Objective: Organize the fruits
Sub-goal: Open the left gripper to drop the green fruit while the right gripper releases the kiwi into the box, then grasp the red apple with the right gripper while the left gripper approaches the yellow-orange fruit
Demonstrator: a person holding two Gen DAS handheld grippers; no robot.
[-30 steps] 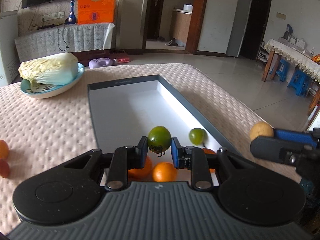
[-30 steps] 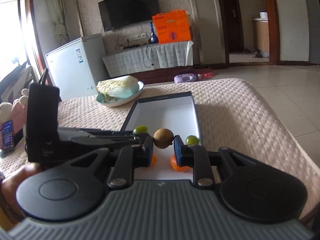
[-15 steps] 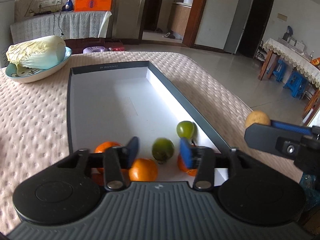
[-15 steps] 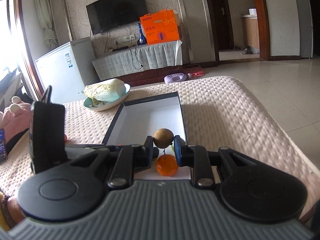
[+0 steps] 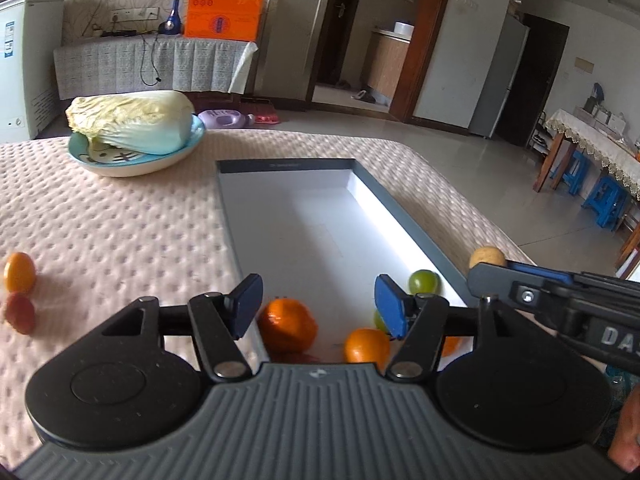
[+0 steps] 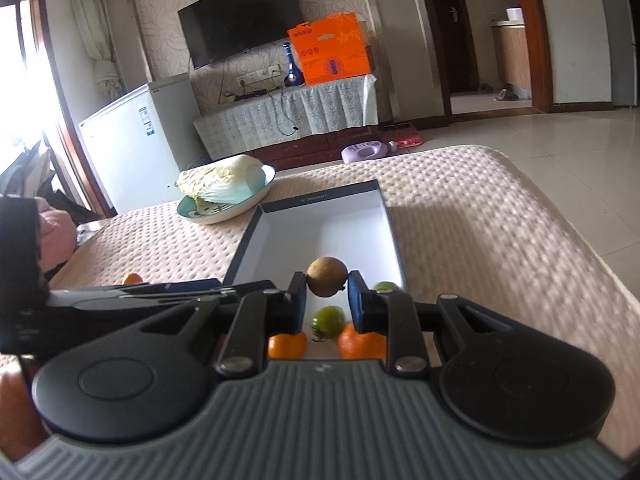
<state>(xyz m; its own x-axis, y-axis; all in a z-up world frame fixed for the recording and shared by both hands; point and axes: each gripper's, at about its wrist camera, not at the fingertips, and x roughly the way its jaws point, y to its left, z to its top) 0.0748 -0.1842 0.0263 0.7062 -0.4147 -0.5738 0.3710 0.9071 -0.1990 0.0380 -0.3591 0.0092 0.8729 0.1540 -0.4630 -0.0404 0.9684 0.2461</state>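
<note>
My left gripper [image 5: 318, 306] is open and empty above the near end of the grey-rimmed white tray [image 5: 288, 166]. In the tray lie oranges [image 5: 287, 325] [image 5: 366, 345] and green fruits [image 5: 424, 280]. My right gripper [image 6: 327, 304] is shut on a brown round fruit [image 6: 326, 282], held above the tray's near end [image 6: 320, 200], over a green fruit [image 6: 329, 321] and oranges [image 6: 360, 342]. The brown fruit also shows in the left wrist view [image 5: 487, 257]. A small orange fruit [image 5: 19, 272] and a red one [image 5: 20, 313] lie on the cloth at left.
A blue plate [image 5: 136, 160] with a cabbage [image 5: 132, 122] stands on the pink dotted cloth [image 5: 120, 232] beyond the tray's far left corner. The table edge falls to the floor at right. The right gripper's body [image 5: 560, 300] reaches in from the right.
My left gripper opened wide, dropped the green fruit into the tray and drew back to the left. My right gripper kept hold of the brown fruit over the tray.
</note>
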